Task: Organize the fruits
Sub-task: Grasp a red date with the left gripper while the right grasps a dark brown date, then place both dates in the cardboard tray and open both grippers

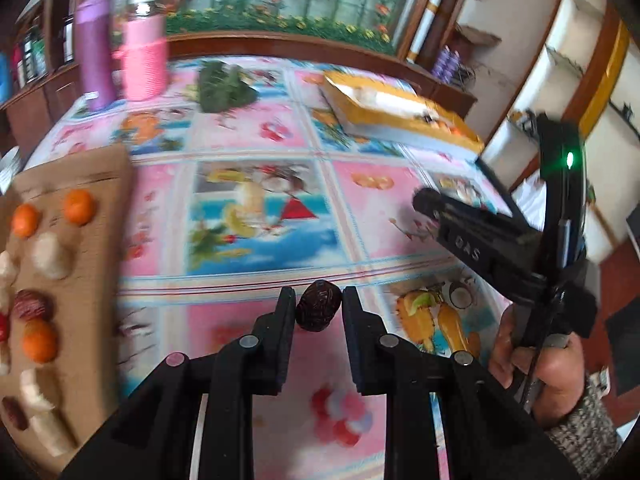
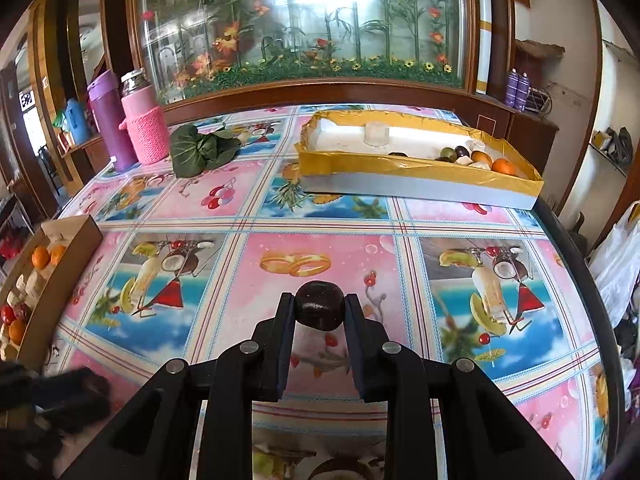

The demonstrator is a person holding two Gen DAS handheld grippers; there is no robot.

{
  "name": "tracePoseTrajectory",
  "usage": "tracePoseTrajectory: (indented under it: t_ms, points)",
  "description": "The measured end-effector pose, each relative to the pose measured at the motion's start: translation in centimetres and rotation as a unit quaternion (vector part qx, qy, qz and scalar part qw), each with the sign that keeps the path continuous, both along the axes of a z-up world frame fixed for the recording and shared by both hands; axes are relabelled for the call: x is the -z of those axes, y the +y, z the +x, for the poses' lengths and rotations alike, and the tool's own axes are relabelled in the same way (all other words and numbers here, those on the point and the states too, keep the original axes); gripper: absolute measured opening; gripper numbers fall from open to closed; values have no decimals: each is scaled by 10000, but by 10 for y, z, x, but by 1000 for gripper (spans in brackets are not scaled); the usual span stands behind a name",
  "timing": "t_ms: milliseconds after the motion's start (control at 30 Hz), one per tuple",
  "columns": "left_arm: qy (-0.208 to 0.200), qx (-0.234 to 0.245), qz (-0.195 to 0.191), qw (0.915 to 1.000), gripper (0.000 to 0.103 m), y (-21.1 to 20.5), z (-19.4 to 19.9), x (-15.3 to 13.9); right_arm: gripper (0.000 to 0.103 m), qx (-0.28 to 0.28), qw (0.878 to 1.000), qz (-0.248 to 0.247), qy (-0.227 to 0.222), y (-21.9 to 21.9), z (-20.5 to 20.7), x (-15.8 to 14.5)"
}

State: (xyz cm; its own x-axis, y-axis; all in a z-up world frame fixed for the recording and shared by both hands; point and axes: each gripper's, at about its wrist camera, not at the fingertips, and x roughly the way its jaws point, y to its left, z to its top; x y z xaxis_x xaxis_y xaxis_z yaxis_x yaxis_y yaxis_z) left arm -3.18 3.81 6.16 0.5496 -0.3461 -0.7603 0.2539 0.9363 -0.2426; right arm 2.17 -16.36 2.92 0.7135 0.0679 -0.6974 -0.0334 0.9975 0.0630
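My left gripper (image 1: 319,306) is shut on a dark wrinkled fruit (image 1: 319,308) above the table. My right gripper (image 2: 319,310) is shut on a smooth dark round fruit (image 2: 319,310) above the table's middle. The right gripper also shows in the left wrist view (image 1: 426,200), held by a hand. A brown cardboard tray (image 1: 100,184) at the left holds oranges (image 1: 79,206), pale pieces and reddish fruits. A gold-lined white box (image 2: 416,190) at the far right holds several fruits (image 2: 503,166) in its right end.
The table has a fruit-print cloth (image 2: 312,216). A purple bottle (image 2: 110,120), a pink knitted flask (image 2: 146,128) and green leaves (image 2: 200,148) stand at the far left. A wooden cabinet with a flower display (image 2: 304,40) backs the table. The table's right edge (image 2: 576,264) drops off.
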Motion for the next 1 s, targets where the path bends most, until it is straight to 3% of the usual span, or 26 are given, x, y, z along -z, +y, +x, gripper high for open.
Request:
tracePoseTrajectory:
  t_ms: [167, 400, 533, 733, 1000]
  points:
    - [-231, -980, 22, 9949, 23, 91, -24, -20, 26, -327, 9993, 200, -55, 22, -20, -20]
    - [-57, -2389, 371, 9703, 23, 189, -40, -2, 27, -1325, 9899, 497, -106, 107, -40, -50]
    - [37, -2528, 383, 9667, 23, 206, -42, 9, 27, -1960, 9795, 466, -4, 170, -51, -48]
    - [85, -2498, 271, 9679, 23, 216, -38, 22, 27, -2592, 9654, 157, 218, 245, -62, -29]
    - [47, -2472, 116, 9689, 23, 226, -40, 23, 27, -2828, 9579, -269, 416, 285, -60, -4]
